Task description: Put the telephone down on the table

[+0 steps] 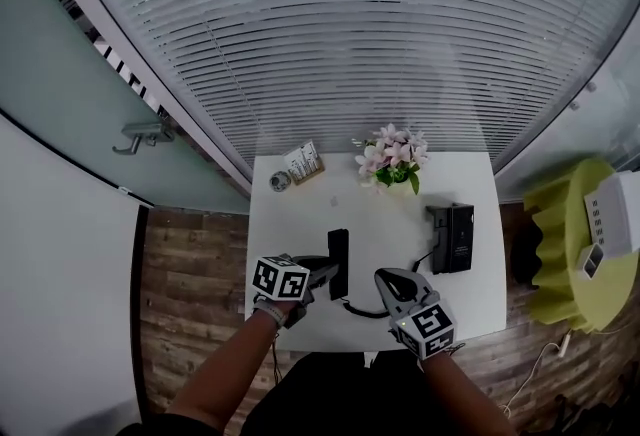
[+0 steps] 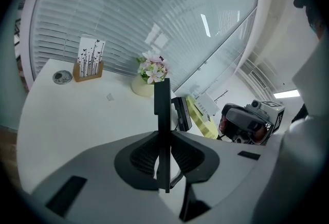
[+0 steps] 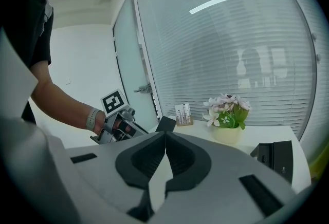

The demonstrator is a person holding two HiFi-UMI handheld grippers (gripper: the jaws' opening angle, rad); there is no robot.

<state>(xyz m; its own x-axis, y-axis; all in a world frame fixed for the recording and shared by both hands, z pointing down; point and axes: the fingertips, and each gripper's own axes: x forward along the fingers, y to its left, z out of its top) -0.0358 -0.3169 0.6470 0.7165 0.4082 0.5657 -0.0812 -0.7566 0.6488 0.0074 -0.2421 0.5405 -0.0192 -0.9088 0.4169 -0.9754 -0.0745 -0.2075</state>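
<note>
The left gripper (image 1: pixel 322 274) is clamped on the black telephone handset (image 1: pixel 338 262), with both pads squeezing its narrow sides. In the left gripper view the handset (image 2: pixel 162 102) stands edge-on right between the jaws and sticks out past the tips. From the head view it sits over the near middle of the white table (image 1: pixel 290 229), but whether its far end touches the tabletop is hard to call. A black cord (image 1: pixel 362 310) loops from it along the near edge, just in front of the right gripper (image 1: pixel 386 277).

The right gripper has its jaws pressed together on nothing, and its own view shows only table past the tips (image 3: pixel 164 134). It hangs just right of the handset, not touching it.

The phone base (image 1: pixel 452 237) sits by the table's right edge, well apart from the handset. At the back are a pot of pink flowers (image 1: pixel 392 164), a little card stand (image 1: pixel 303 164) and a small round thing (image 1: pixel 280 181).
</note>
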